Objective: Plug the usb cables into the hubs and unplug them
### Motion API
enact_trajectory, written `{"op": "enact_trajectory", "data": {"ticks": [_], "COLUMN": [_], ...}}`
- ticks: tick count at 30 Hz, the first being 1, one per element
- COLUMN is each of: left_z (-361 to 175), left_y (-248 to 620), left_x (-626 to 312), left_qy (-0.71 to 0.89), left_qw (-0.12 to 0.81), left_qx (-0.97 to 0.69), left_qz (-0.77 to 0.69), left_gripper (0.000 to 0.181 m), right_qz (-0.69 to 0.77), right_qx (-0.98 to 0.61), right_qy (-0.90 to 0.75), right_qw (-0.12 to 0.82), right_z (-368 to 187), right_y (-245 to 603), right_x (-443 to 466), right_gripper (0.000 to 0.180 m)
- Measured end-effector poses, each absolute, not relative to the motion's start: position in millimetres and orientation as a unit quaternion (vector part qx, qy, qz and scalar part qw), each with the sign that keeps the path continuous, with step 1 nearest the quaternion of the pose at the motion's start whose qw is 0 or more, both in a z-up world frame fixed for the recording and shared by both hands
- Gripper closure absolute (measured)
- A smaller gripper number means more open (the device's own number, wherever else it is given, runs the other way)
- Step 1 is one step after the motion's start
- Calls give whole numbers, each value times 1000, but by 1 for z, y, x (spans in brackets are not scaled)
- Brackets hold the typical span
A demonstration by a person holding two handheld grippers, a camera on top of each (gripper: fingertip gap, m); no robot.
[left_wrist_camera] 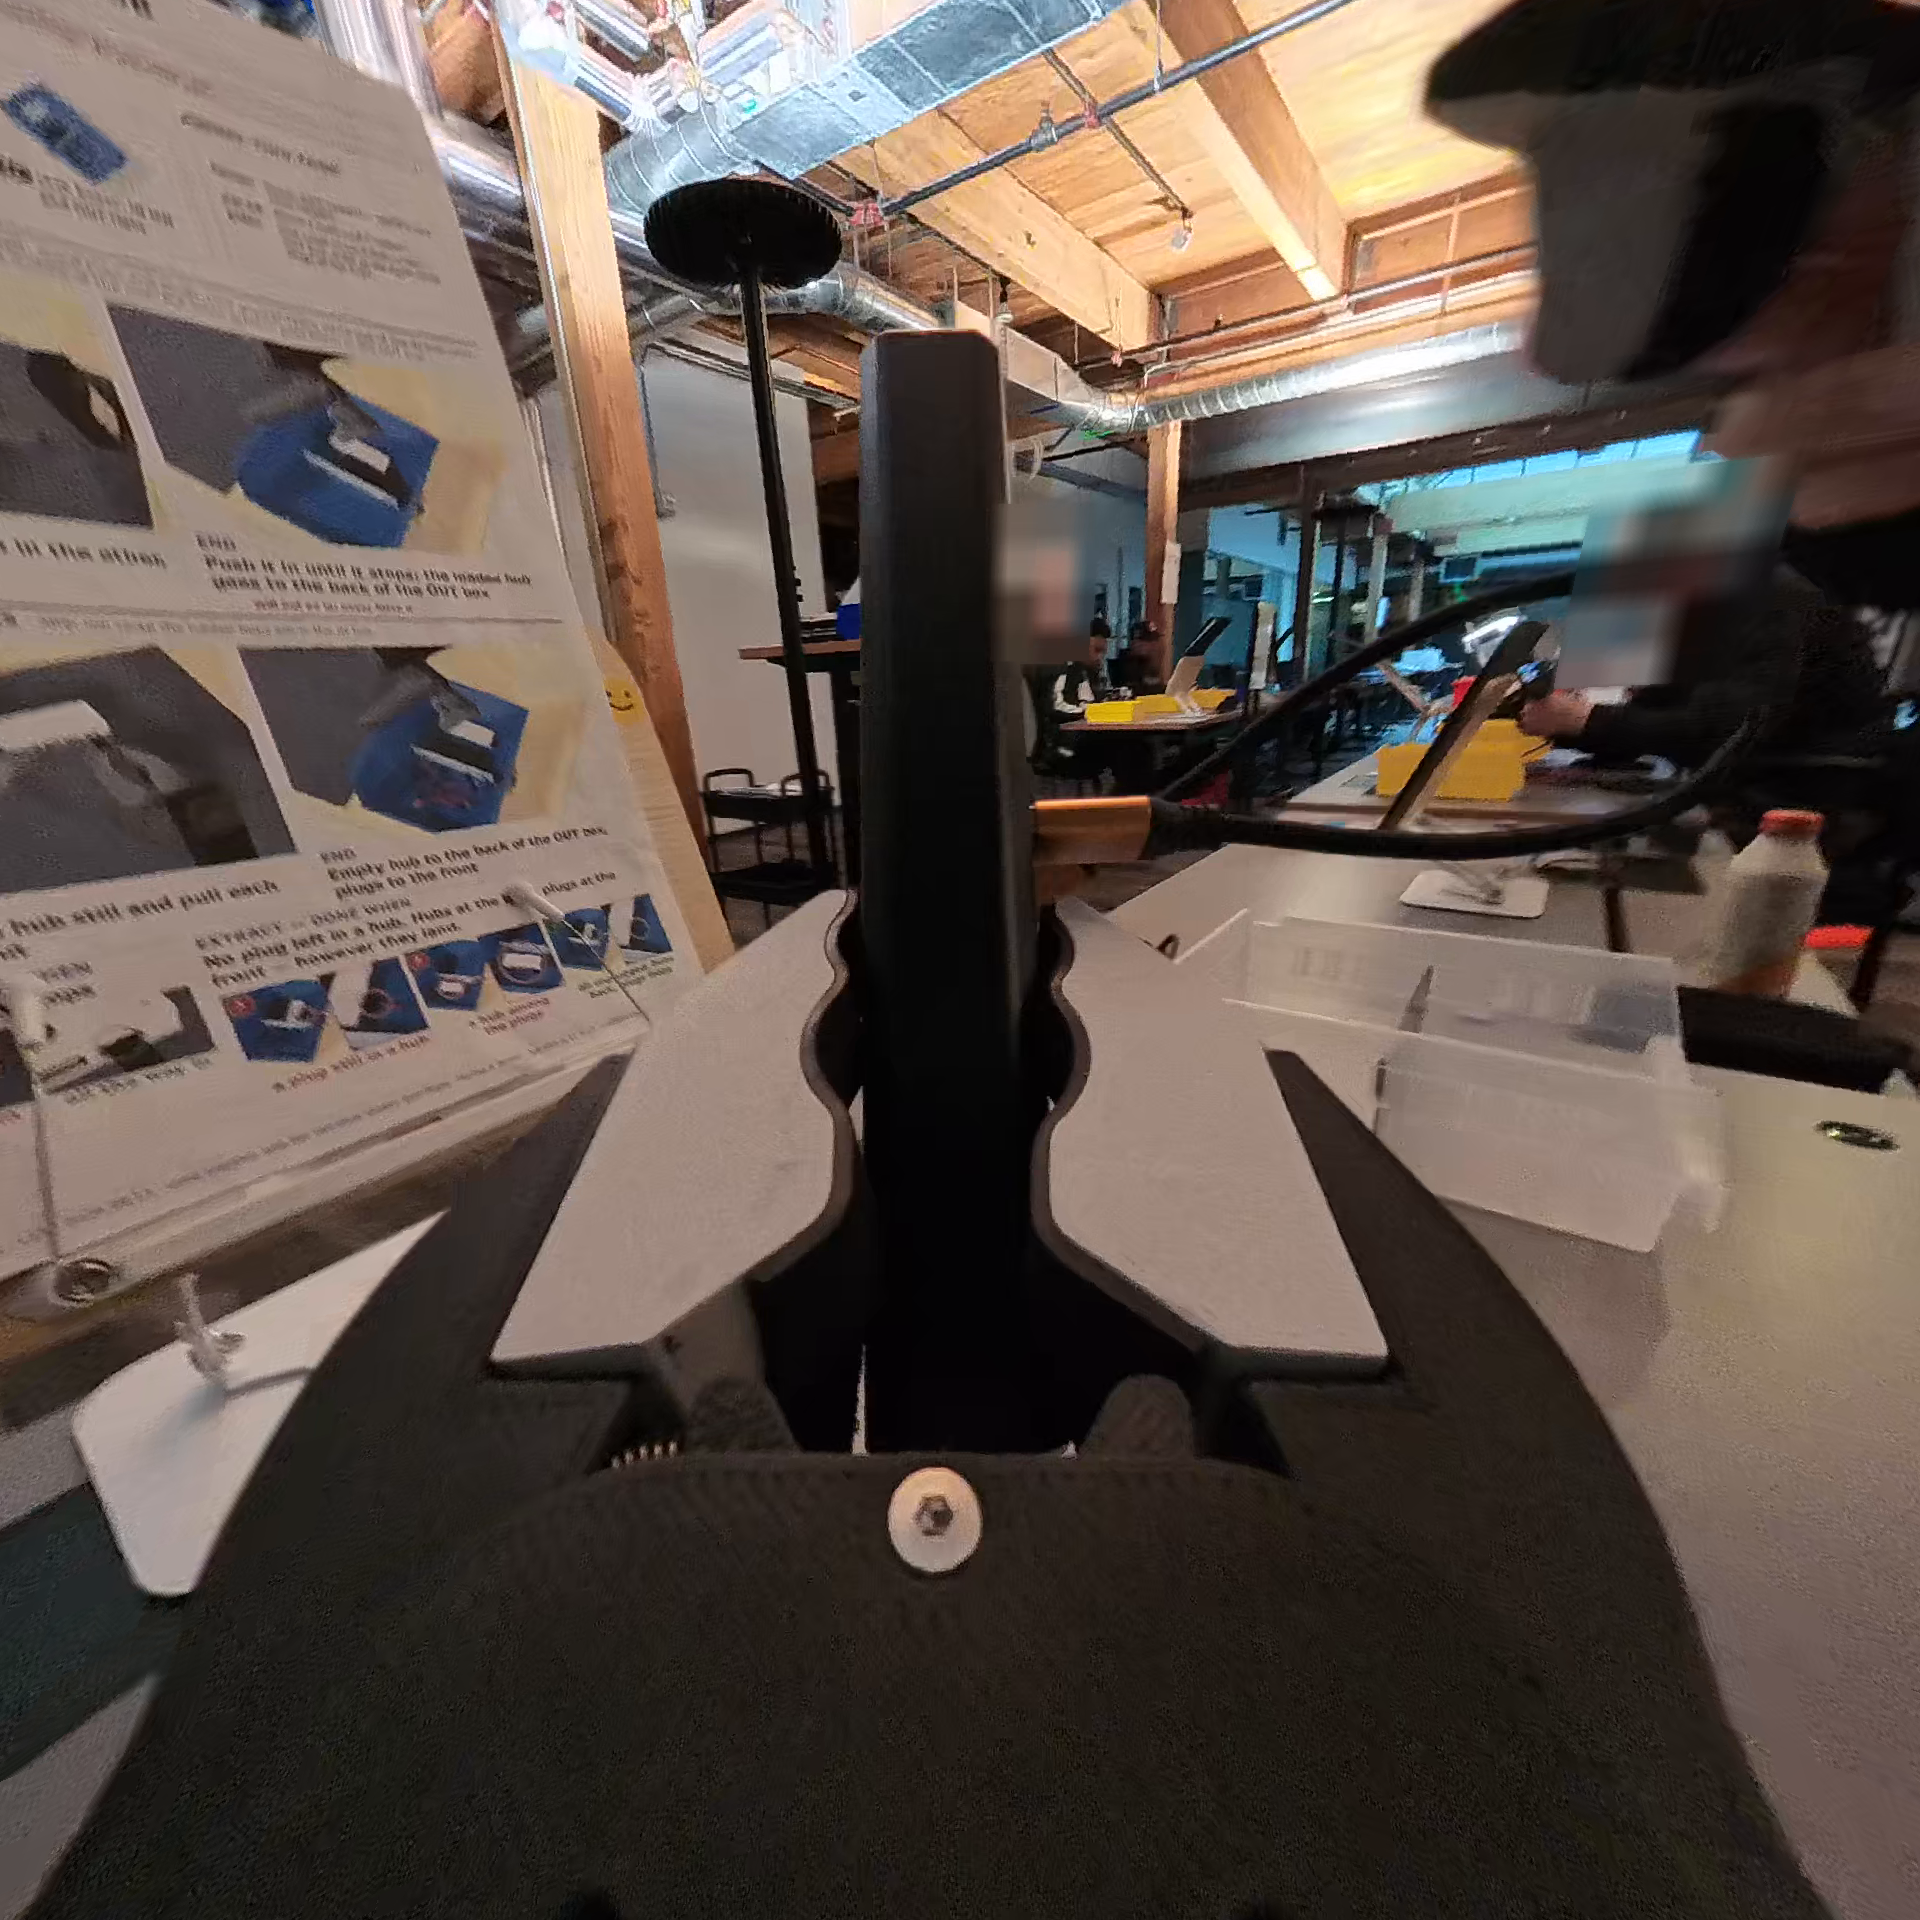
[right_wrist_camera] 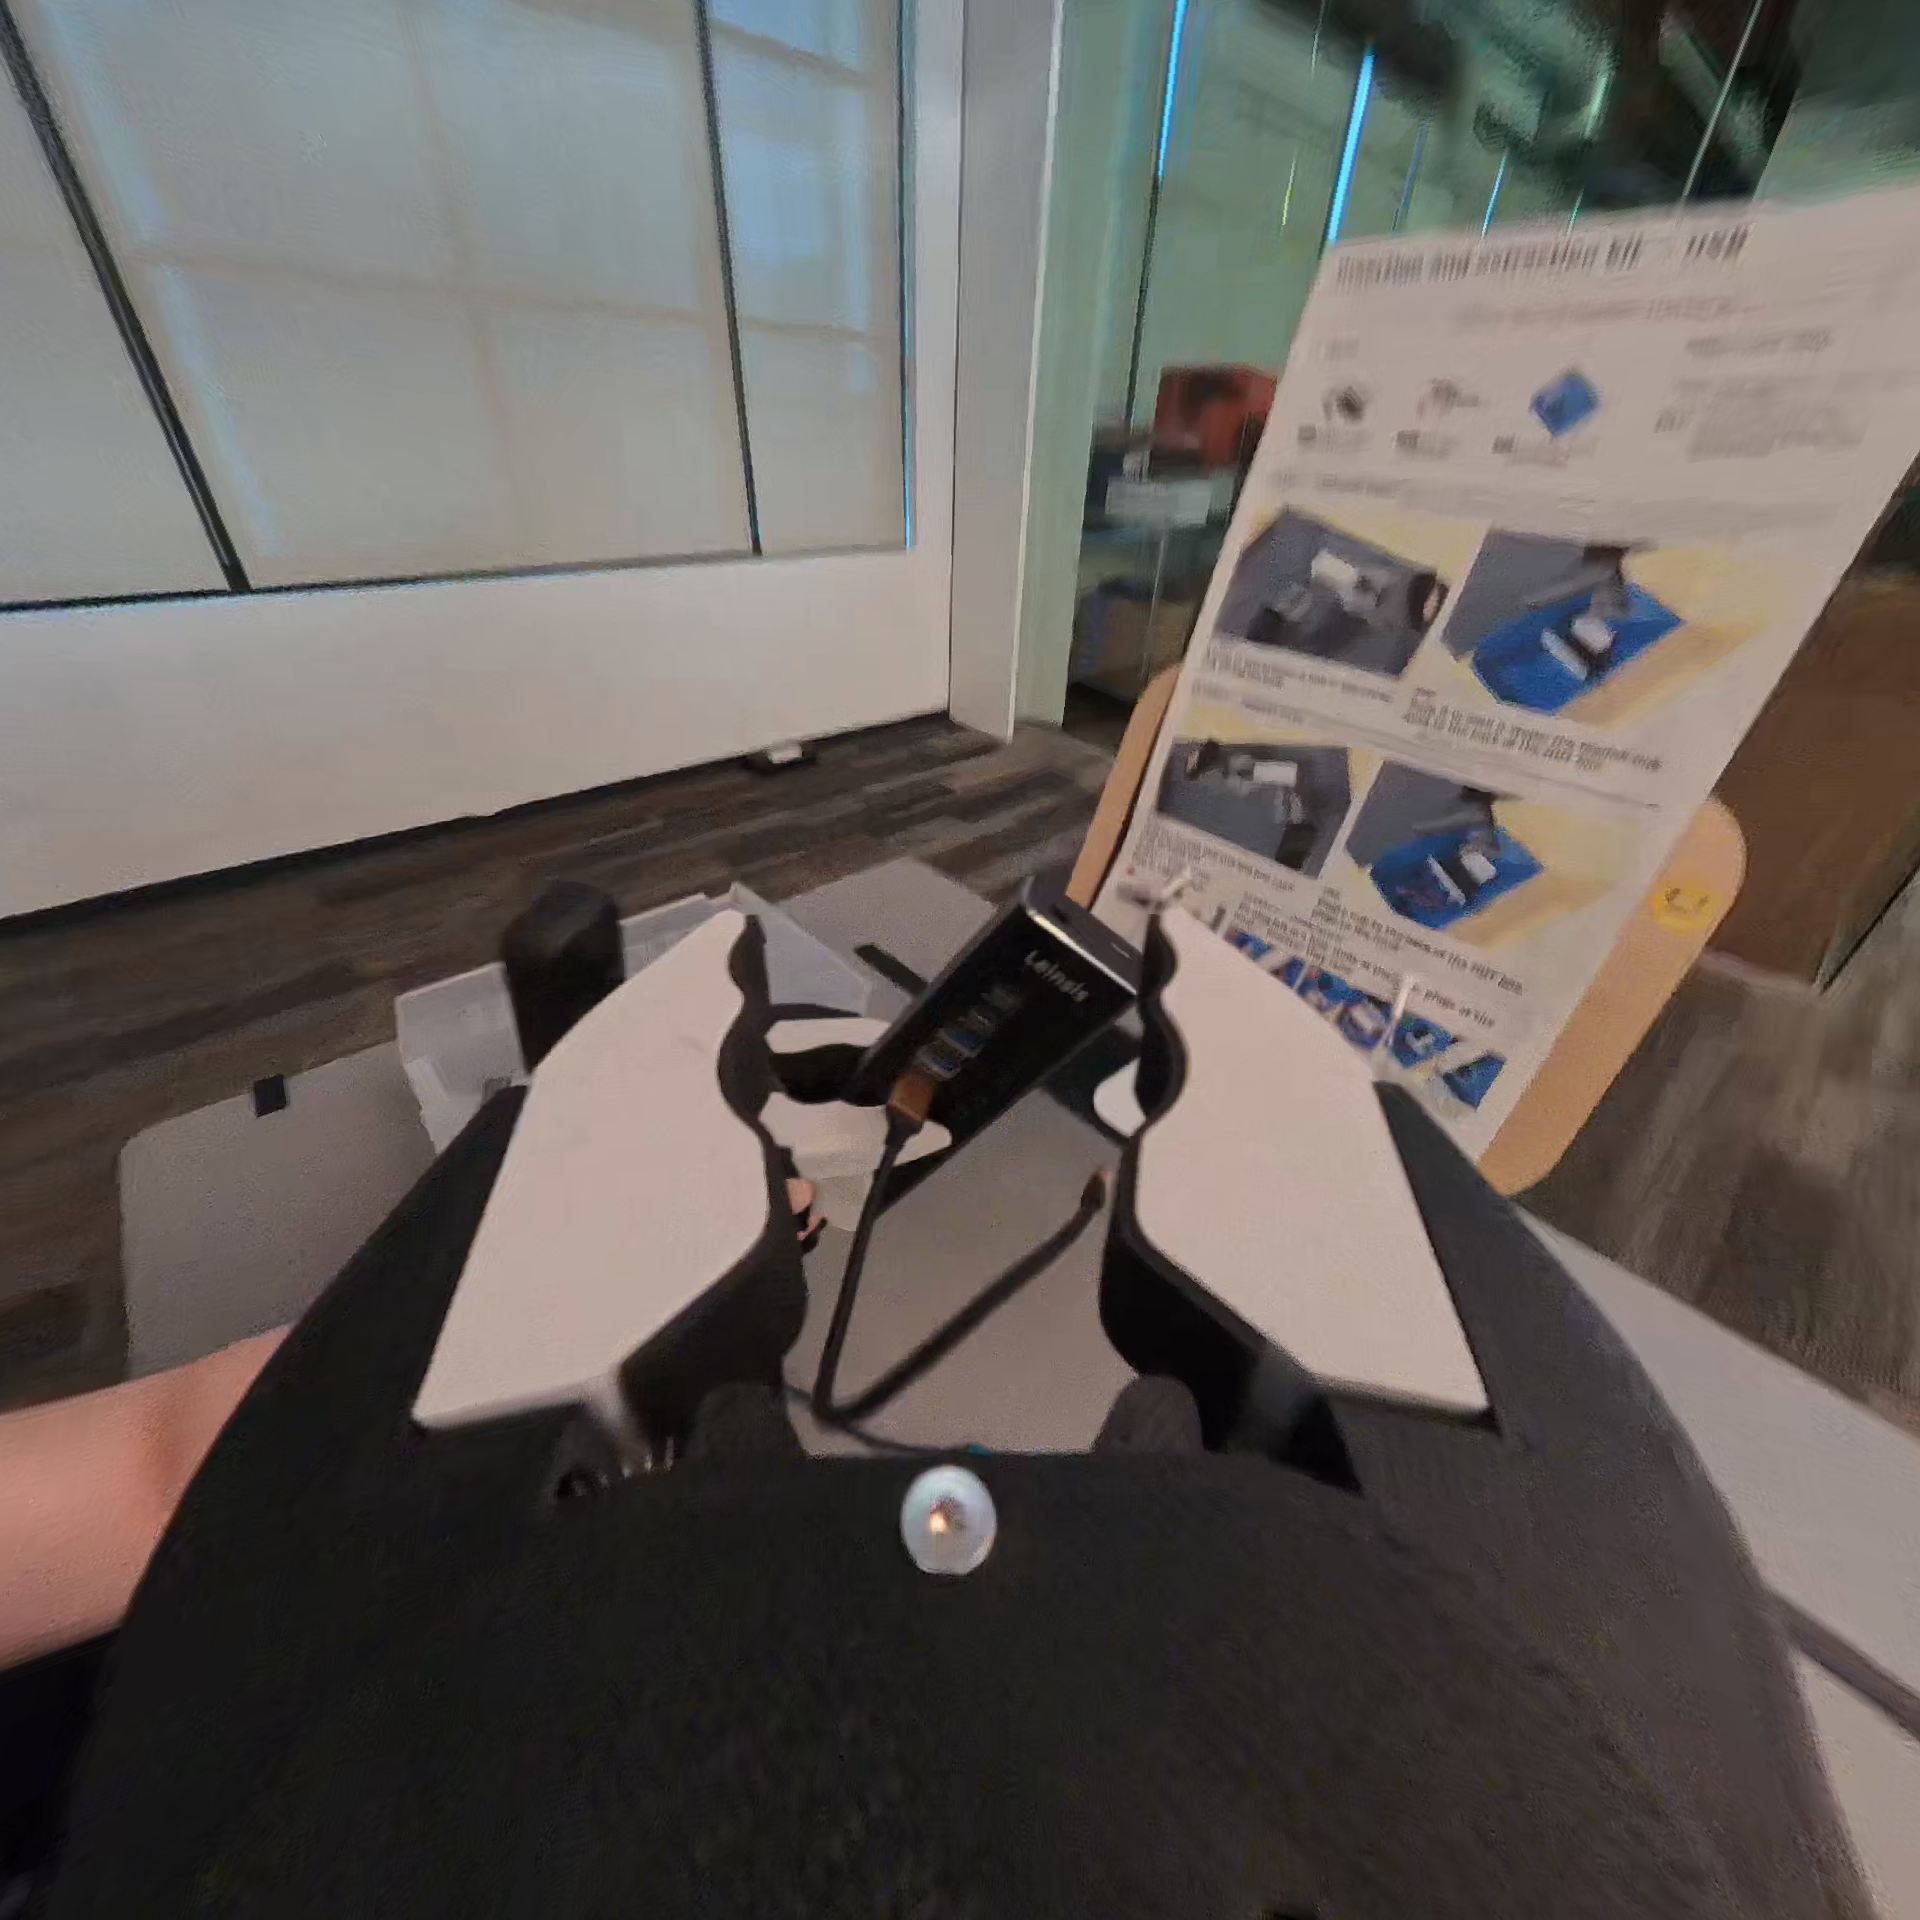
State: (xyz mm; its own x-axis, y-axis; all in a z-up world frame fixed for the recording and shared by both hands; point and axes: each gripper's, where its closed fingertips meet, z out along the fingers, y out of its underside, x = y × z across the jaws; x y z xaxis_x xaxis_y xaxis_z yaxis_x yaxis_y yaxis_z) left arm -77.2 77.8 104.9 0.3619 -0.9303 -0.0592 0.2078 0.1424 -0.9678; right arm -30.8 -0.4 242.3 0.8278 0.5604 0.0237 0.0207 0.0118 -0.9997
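Left gripper [left_wrist_camera: 948,971] clamps a black usb hub [left_wrist_camera: 930,790] upright between its white fingers [left_wrist_camera: 717,1132], lifted above a grey table [left_wrist_camera: 1787,1351]. Right gripper [right_wrist_camera: 951,997] hangs with its jaws apart, gripping nothing, the same hub tilted in the gap beyond them. An instruction sheet [left_wrist_camera: 260,623] leans on a wooden board just beside the work. A clear plastic box [left_wrist_camera: 1496,1070] sits on the table near the left gripper. A black cable [left_wrist_camera: 1434,836] runs from its copper-coloured plug [left_wrist_camera: 1091,831], seated in the hub's side.

slim black hub [left_wrist_camera: 940,831] stands upright in the air – orange-tipped plug [left_wrist_camera: 1091,831] of black cable [left_wrist_camera: 1455,831] seated in its side.
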Motion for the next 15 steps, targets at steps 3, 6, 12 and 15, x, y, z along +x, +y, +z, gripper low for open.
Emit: {"op": "enact_trajectory", "data": {"ticks": [3, 6, 12, 15], "left_z": [110, 114, 111, 86], "left_y": [70, 65, 67, 83], "left_x": [-77, -77, -76, -71], "left_qy": [374, 383, 403, 447], "left_qw": [673, 680, 663, 610], "left_qx": [-478, -469, -467, -515], "left_qz": [-422, -413, -423, -404], "left_gripper": [152, 152, 152, 151], "right_qz": [215, 276, 372, 360], "right_qx": [-754, -813, -787, -800], "right_qy": [-181, -159, -179, -177], "right_qw": [594, 488, 459, 446], "right_z": [221, 179, 167, 151], "right_y": [46, 69, 81, 95], "right_x": [-31, -47, -72, -70], "right_gripper": [90, 79, 120, 120]}}
